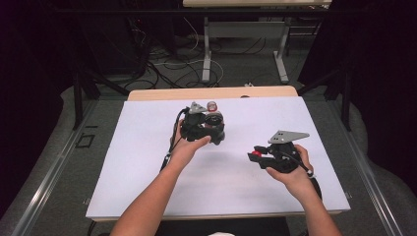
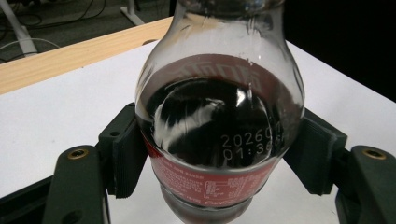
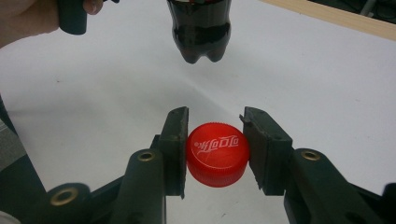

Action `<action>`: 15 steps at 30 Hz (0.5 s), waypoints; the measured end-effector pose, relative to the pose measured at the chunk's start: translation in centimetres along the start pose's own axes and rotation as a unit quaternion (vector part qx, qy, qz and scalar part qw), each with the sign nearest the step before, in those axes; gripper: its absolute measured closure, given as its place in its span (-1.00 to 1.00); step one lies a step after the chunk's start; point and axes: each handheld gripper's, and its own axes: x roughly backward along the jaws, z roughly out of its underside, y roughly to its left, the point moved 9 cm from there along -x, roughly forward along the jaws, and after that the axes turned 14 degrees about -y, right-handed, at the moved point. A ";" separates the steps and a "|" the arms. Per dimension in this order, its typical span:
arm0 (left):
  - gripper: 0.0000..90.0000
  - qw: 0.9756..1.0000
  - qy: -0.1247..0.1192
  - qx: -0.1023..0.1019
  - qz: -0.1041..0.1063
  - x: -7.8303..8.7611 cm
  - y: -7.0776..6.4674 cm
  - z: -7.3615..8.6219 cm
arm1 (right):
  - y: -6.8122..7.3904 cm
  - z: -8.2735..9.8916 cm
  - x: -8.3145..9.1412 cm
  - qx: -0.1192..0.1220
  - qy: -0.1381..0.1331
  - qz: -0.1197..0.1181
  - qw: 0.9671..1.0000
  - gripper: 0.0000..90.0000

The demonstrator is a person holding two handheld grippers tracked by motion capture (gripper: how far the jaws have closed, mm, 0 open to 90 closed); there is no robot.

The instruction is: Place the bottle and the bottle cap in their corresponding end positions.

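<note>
A small clear cola bottle (image 2: 219, 121) with dark drink and a red label stands between the ribbed pads (image 2: 126, 154) of my left gripper (image 2: 219, 156), which is shut on its body. In the high view the left gripper (image 1: 202, 129) holds the bottle (image 1: 212, 106) left of the sheet's middle. A red screw cap (image 3: 217, 151) with white lettering is pinched by its sides in my right gripper (image 3: 215, 144). From above, the right gripper (image 1: 256, 157) and the cap (image 1: 255, 154) are at the right. The bottle's base (image 3: 201, 32) shows beyond the cap; I cannot tell whether it touches the sheet.
A white sheet (image 1: 147, 162) covers the wooden table (image 1: 162, 93), whose bare strip runs along the far edge. Beyond it are floor cables (image 1: 162, 69) and another table's legs (image 1: 206, 54). A hand (image 3: 23, 18) shows at the right gripper view's top left.
</note>
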 end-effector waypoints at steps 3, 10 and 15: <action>-0.33 1.000 0.007 0.002 -0.006 -0.5 0.6 0.3 | -0.1 0.1 0.1 0.000 0.005 -0.002 1.000 0.37; -0.33 1.000 0.010 0.011 -0.018 -1.5 1.6 0.9 | -0.1 0.3 -0.2 -0.002 0.004 -0.003 1.000 0.37; -0.33 0.999 0.020 0.007 -0.029 -2.2 2.3 1.5 | -0.1 0.5 -0.4 -0.003 0.007 -0.004 1.000 0.37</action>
